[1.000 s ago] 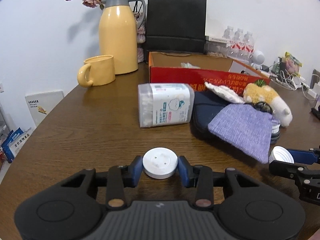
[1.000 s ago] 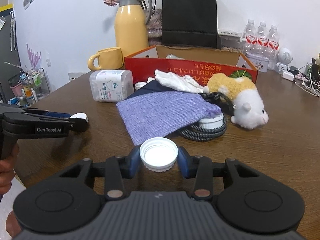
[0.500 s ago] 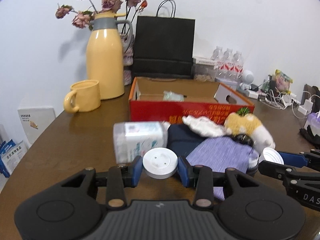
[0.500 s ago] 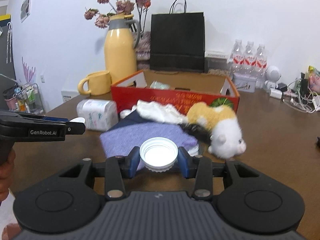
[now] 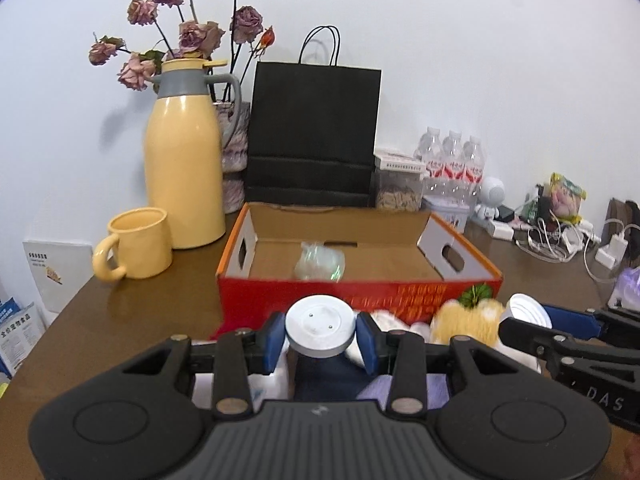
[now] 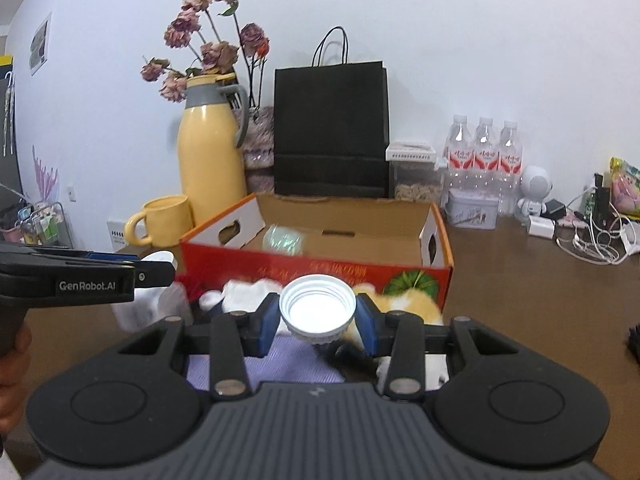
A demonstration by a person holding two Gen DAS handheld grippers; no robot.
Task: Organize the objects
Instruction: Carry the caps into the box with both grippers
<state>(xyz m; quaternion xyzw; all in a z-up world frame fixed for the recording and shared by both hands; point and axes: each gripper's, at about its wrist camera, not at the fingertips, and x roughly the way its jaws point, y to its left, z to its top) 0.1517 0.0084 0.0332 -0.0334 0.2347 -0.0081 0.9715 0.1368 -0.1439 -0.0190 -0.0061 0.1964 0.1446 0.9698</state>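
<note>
Left wrist view: the left gripper grips a white round disc between its blue pads, flat face up with two small holes showing. It is held above the clutter on the brown wooden table, in front of the red cardboard box. The box's near wall carries yellow printed characters, blurred and unreadable, beside a green leaf graphic. Inside the box lies one clear plastic-wrapped item.

Right wrist view: the right gripper is closed on a white screw cap, open side up with its inner thread visible, held above a purple cloth pouch and a yellow-and-white plush toy, just short of the box's near wall.

The side of the left gripper reads "GenRobot.AI" in the right wrist view; the side of the right gripper reads "DAS", partly cut off, in the left wrist view.

Behind the box stand a yellow thermos jug, a yellow mug, a black paper bag and three water bottles with red labels whose writing is too small to read. A white booklet at left bears small illegible print.
</note>
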